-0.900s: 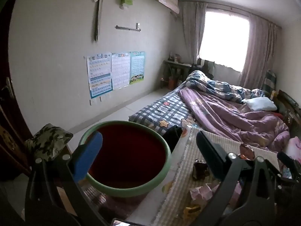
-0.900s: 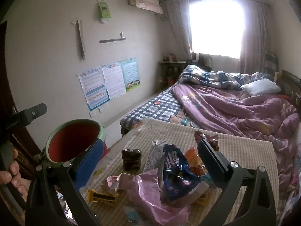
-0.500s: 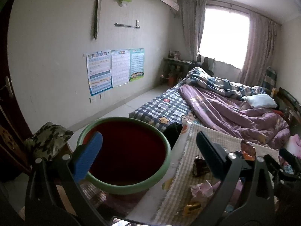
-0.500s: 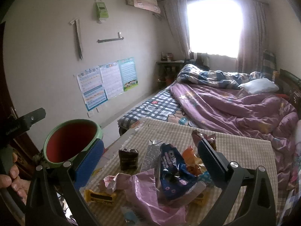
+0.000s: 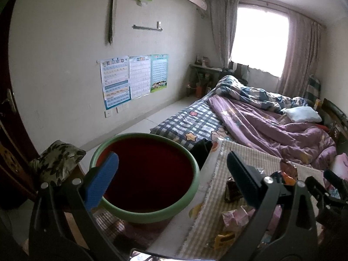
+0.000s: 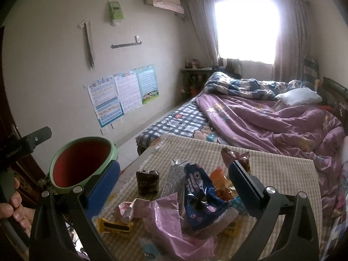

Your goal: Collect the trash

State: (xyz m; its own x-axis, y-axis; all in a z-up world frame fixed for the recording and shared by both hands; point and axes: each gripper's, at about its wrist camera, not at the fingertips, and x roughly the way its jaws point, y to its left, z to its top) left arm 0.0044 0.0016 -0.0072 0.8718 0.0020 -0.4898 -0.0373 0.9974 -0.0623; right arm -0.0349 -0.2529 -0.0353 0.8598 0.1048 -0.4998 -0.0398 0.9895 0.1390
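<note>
Standing left of the bench (image 6: pixel 271 169), the round green-rimmed bin (image 6: pixel 83 163) shows a smooth dark red inside. Crinkled wrappers spread over the checked woven cloth: a yellow bar (image 6: pixel 115 226), crumpled pink plastic bag (image 6: pixel 174 224), glossy blue cookie packet (image 6: pixel 200 195). Both the left gripper (image 5: pixel 171 180) and right gripper (image 6: pixel 174 187) hold jaws wide apart, gripping nothing. Since earlier, the bin has slid slightly lower in the left view.

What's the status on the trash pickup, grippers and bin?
Left gripper open, empty, over the green bin. Right gripper open, empty, above the wrapper pile on the table. Nothing collected yet. Nothing blocks the wrappers.
</note>
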